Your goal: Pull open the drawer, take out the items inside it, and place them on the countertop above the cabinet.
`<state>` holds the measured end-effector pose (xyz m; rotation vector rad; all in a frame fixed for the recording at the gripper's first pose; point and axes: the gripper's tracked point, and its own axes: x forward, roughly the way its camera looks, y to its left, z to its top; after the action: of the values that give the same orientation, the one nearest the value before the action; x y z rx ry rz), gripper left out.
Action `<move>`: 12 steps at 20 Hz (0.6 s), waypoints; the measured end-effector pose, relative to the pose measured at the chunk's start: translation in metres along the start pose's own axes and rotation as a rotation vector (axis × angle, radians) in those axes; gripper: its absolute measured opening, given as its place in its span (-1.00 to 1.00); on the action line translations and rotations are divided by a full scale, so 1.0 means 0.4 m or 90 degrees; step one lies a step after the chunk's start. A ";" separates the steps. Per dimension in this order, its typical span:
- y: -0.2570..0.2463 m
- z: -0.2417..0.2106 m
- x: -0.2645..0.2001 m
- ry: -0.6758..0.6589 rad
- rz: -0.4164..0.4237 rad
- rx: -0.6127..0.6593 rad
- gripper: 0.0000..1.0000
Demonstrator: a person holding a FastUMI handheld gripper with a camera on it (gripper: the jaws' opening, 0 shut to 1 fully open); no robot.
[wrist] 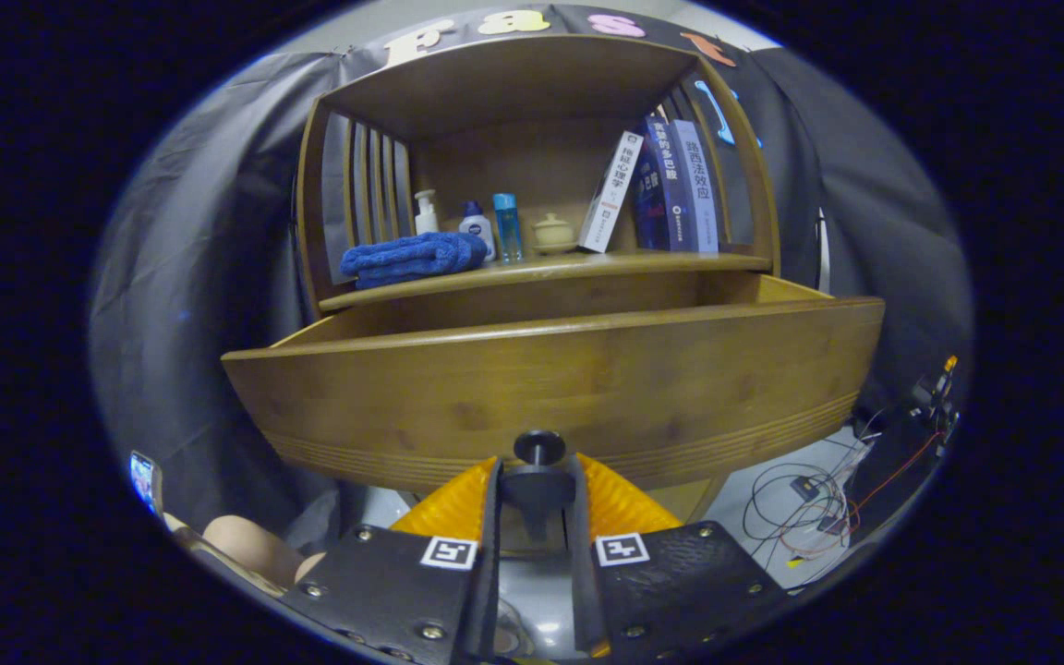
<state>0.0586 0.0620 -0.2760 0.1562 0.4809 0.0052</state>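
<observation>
Our gripper point(537, 476) is closing its fingers point(486, 517) narrowly on the black knob point(539, 447) of the drawer point(550, 388), both pressing its stem. We are seeing the drawer standing pulled out below the countertop point(541, 270). Above the drawer, a blue towel point(412, 257), bottles point(506, 226) and books point(671, 185) are sitting.

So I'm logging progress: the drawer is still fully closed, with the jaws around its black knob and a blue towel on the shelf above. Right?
Not quite. The gripper view shows the drawer already pulled open, its front well out from the cabinet. The rest holds: the jaws of the gripper sit around the black knob, and the blue towel lies on the shelf above.
</observation>
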 end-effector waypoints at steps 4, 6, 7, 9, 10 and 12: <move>0.008 -0.024 -0.043 0.016 0.007 0.002 -0.35; 0.018 -0.031 -0.059 0.024 0.012 0.010 -0.35; 0.017 -0.035 -0.069 0.028 0.009 0.007 -0.35; 0.018 -0.043 -0.085 0.032 0.010 0.005 -0.35; 0.017 -0.047 -0.094 0.035 0.010 0.008 -0.35; 0.020 -0.059 -0.113 0.041 0.010 0.010 -0.35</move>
<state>0.0080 0.0715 -0.2746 0.1752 0.5446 0.0225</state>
